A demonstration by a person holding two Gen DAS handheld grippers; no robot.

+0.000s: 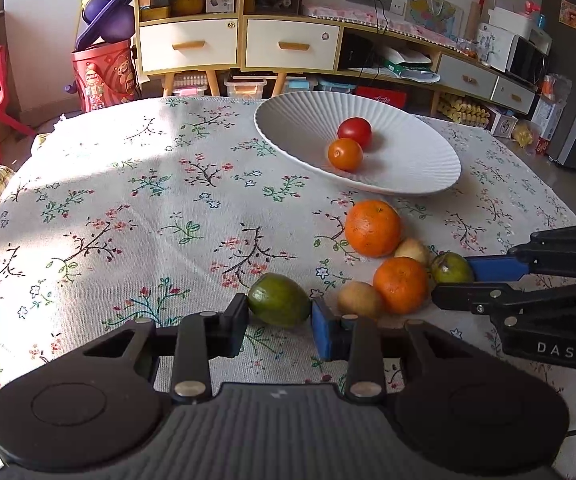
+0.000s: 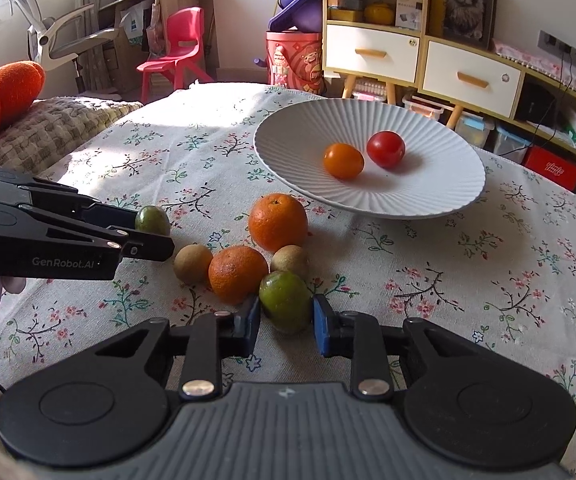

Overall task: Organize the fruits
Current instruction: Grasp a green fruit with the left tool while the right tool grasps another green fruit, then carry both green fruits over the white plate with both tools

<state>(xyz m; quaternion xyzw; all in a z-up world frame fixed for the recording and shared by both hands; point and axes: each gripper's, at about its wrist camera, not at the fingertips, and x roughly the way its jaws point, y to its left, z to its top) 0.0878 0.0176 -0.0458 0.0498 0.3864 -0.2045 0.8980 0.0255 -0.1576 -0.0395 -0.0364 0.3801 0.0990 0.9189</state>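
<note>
Each tool brackets a green fruit on the worktop [image 1: 128, 200], ready to carry it to the white plate [image 1: 295, 128]. The left tool [image 1: 280, 320] presses its pads on the left green fruit [image 1: 279, 300]. The right tool [image 2: 286, 322] closes around the right green fruit [image 2: 285, 300]; whether it grips firmly, I cannot tell. Oranges [image 2: 278, 222] and brown fruits [image 2: 193, 263] wait beside.

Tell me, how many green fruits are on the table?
2. One green fruit sits between the left gripper fingers; the other green fruit sits between the right gripper fingers. None visibly hidden.
</note>
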